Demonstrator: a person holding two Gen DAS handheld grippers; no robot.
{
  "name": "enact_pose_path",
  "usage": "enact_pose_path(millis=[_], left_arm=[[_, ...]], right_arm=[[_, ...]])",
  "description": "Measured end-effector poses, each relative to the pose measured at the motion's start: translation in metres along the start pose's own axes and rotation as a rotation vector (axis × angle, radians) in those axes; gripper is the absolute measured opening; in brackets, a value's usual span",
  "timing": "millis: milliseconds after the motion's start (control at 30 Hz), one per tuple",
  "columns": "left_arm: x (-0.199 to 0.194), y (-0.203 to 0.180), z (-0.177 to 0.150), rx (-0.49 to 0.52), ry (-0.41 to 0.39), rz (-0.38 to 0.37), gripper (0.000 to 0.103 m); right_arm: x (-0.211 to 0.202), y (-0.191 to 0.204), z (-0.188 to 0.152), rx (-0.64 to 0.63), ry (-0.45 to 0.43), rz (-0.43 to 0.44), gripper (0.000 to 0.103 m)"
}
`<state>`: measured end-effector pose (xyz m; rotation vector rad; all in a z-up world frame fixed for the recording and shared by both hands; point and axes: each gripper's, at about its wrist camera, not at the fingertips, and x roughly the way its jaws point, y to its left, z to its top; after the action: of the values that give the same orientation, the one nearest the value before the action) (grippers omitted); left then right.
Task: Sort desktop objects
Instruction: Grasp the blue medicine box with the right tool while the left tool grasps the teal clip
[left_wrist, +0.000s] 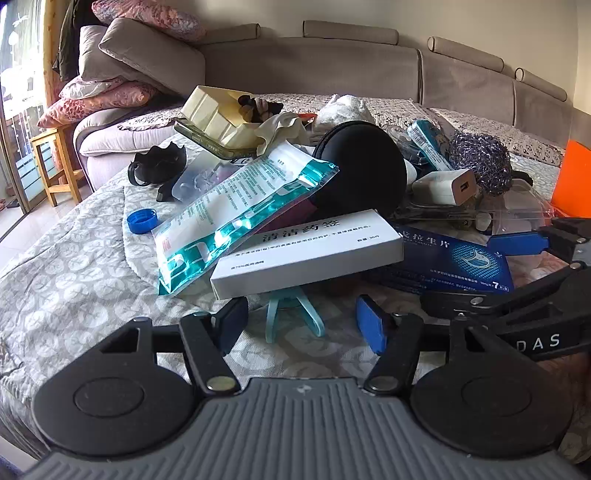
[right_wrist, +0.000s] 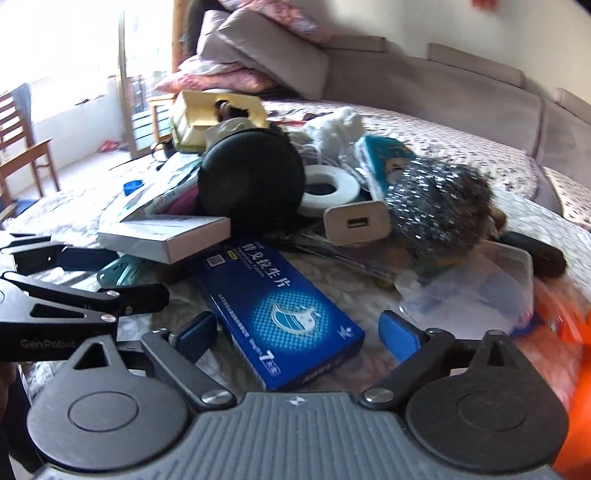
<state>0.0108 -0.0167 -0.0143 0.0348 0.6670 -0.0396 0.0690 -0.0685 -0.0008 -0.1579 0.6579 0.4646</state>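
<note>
A pile of small objects lies on a cloth-covered table. My left gripper (left_wrist: 303, 319) is open, just in front of a white medicine box (left_wrist: 306, 253) and a light blue plastic clip (left_wrist: 291, 314). A teal foil pouch (left_wrist: 236, 218) leans on the white box. My right gripper (right_wrist: 299, 332) is open with its blue pads on either side of the near end of a dark blue medicine box (right_wrist: 280, 310), which also shows in the left wrist view (left_wrist: 454, 262). Behind lie a black round case (right_wrist: 251, 181), a white charger (right_wrist: 356, 223) and a steel scourer (right_wrist: 439, 206).
A cream plastic box (left_wrist: 214, 114), a blue bottle cap (left_wrist: 142, 220), a black claw clip (left_wrist: 157, 166), a white tape roll (right_wrist: 327, 190), a clear plastic box (right_wrist: 491, 284) and an orange object (left_wrist: 574, 181) lie around the pile. A grey sofa (left_wrist: 332, 62) stands behind.
</note>
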Motion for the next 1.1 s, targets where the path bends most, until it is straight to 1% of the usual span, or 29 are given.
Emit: enact_pose_path(millis=[67,333,533,933,967,1000,1033,1067,1100], left_arm=[[0.0002,0.0020,0.0005,-0.008,0.001,-0.007,0.063],[-0.0001,0.0052,0.0000,-0.020,0.010,-0.026,0.063],[0.0001,0.0052,0.0007,-0.021,0.011,-0.016,0.063],[-0.0006,0.0079,-0.0003,-0.015,0.015,-0.019,0.062],[-0.0005,0.0074,-0.0002,-0.012,0.015,-0.017,0.062],[-0.0008,0.0065,0.0002,-0.008,0.014,-0.014,0.061],[-0.0015,0.0060,0.0001,-0.003,0.014,-0.018,0.054],[-0.0025,0.0046,0.0003,0.008,0.009,-0.018,0.037],[-0.0037,0.0035,0.0004,0.019,0.008,-0.021,0.031]], right_arm=[[0.0023,-0.0021,0.0000,0.013,0.018,0.015,0.100],[0.0018,-0.0010,-0.0020,0.037,0.020,-0.016,0.103],[0.0020,-0.0018,-0.0024,0.040,0.021,-0.019,0.103],[0.0026,-0.0018,-0.0019,0.042,0.019,-0.019,0.103],[0.0024,-0.0016,-0.0016,0.044,0.019,-0.018,0.100],[0.0011,-0.0007,-0.0016,0.044,0.015,-0.015,0.090],[-0.0011,0.0019,-0.0012,0.042,0.007,-0.009,0.083],[-0.0029,0.0046,-0.0013,0.041,0.008,-0.010,0.080],[-0.0044,0.0071,-0.0017,0.042,0.012,-0.016,0.076]])
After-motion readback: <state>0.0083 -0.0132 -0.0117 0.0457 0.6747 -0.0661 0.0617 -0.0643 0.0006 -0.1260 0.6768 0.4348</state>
